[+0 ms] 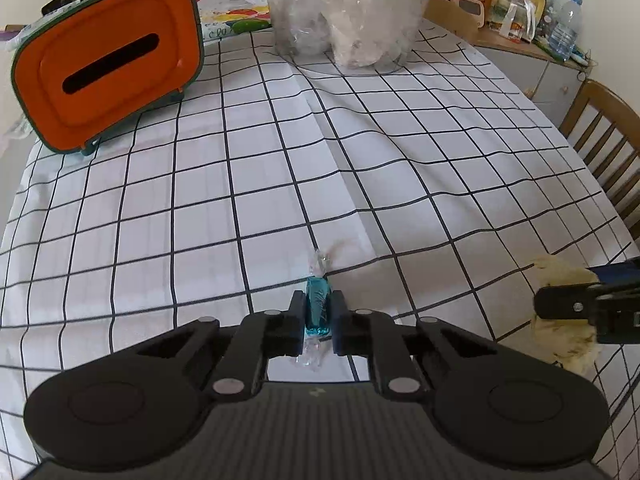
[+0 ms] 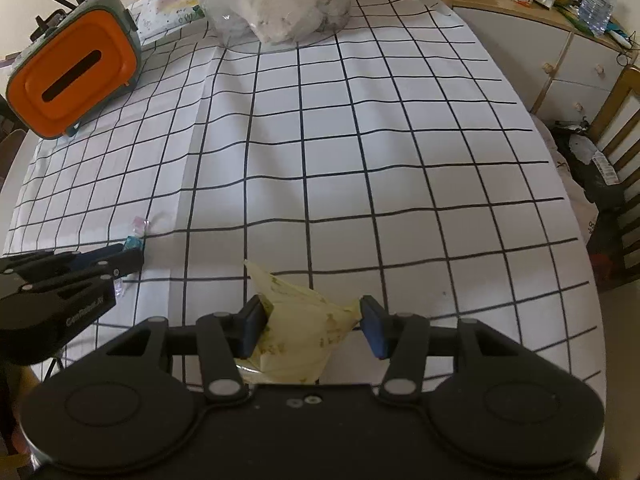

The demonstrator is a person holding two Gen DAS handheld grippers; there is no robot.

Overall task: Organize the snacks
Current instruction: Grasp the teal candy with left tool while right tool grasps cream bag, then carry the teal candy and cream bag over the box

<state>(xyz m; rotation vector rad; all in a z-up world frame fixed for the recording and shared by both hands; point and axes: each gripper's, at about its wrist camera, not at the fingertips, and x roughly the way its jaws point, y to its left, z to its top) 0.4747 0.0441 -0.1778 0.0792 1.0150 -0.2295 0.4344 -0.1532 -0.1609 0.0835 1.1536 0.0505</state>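
Observation:
A blue candy (image 1: pixel 319 308) in a clear twisted wrapper lies on the checked tablecloth (image 1: pixel 280 168). My left gripper (image 1: pixel 319 320) is shut on it, both pads pressed to its sides; the right wrist view shows that gripper (image 2: pixel 124 262) and the candy's blue tip (image 2: pixel 134 243) at the left edge. A pale yellow snack packet (image 2: pixel 300 332) sits between the fingers of my right gripper (image 2: pixel 312 324), which is shut on it with both pads touching. At the right edge of the left wrist view, the packet (image 1: pixel 560 276) shows around the right gripper (image 1: pixel 576 308).
An orange box with a dark slot (image 1: pixel 108 64) stands at the back left. A clear plastic container (image 1: pixel 348 12) holding wrapped items stands at the back centre. A wooden chair (image 1: pixel 608 140) and a cluttered cabinet (image 1: pixel 520 56) are to the right.

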